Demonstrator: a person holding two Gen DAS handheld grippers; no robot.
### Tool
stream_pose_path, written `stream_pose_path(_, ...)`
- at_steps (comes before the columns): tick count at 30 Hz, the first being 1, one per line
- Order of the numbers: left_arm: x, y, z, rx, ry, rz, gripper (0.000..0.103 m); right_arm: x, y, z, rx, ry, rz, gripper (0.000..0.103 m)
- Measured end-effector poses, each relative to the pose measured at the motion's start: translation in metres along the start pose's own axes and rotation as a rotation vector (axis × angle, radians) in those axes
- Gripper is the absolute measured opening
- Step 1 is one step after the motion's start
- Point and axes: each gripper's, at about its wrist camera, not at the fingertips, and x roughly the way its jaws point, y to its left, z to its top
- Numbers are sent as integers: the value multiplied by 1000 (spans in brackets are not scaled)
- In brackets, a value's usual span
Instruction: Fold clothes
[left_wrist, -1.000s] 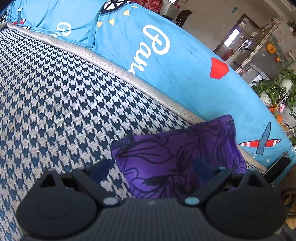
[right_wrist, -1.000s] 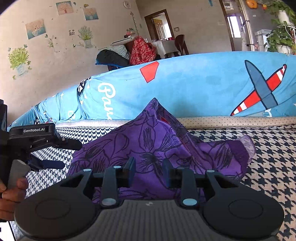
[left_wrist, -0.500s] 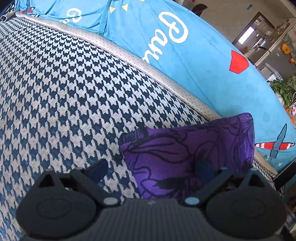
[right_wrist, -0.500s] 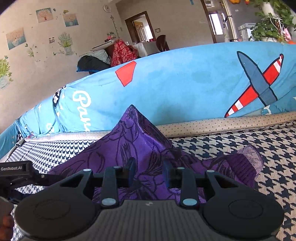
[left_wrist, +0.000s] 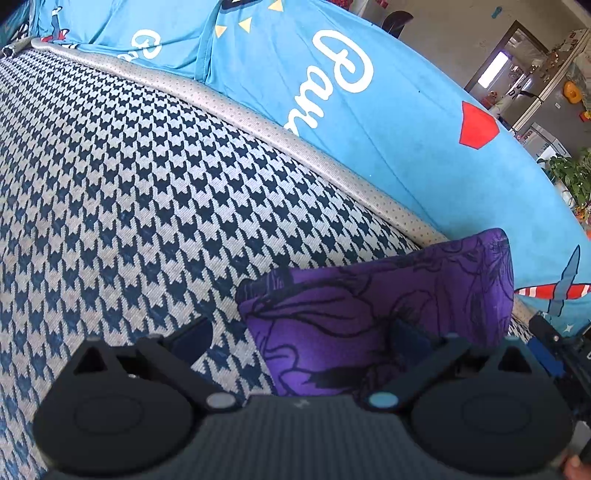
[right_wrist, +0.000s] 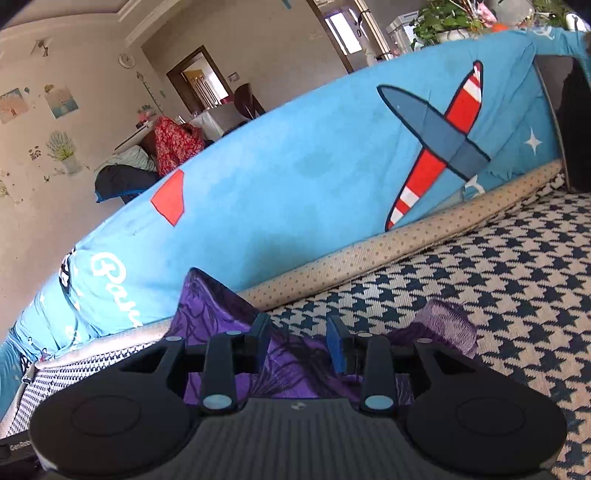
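A purple flower-print garment (left_wrist: 369, 295) lies bunched on the houndstooth sofa seat (left_wrist: 147, 184), close to the backrest. My left gripper (left_wrist: 299, 339) is open wide. Its left finger hangs over the bare seat and its right finger over the garment's near edge. In the right wrist view the same garment (right_wrist: 210, 314) rises to a low peak at the left, with a frayed end at the right. The jaws of my right gripper (right_wrist: 299, 345) are opening. The cloth lies low between and beneath them, and the pads do not press on it.
A blue cover with an aeroplane and white lettering (right_wrist: 295, 184) drapes the sofa backrest behind the garment. A beige dotted trim (right_wrist: 406, 240) edges the seat (right_wrist: 498, 277). Potted plants (left_wrist: 569, 177) and a doorway lie beyond the sofa.
The right gripper rolled and moved sideways, and its jaws parted a little. The garment's lifted peak sank lower. The left gripper opened slightly wider and stayed in place.
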Motion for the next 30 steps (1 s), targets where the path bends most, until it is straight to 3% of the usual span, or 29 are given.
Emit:
stream_pose_path(6,-12,-11,0,50,-30,-20,103,-27,7,0,-19,44,83,39)
stream_pose_path(12,-20,-18,-8,83,-26,-44,103,-59,13,-24,-110,101,80,46)
stream_pose_path(20,-34,-26,-21,125,-24,-73,103,-103,26,-60,-185,160,121,46)
stream_pose_path(23,-32,-30,-28,159,-16,-75,103,-103,33,-75,-249,209,146,46)
stream_pose_path(30,-9,-32,-38,185,36,-36,103,-80,28,-94,-333,318,95,46)
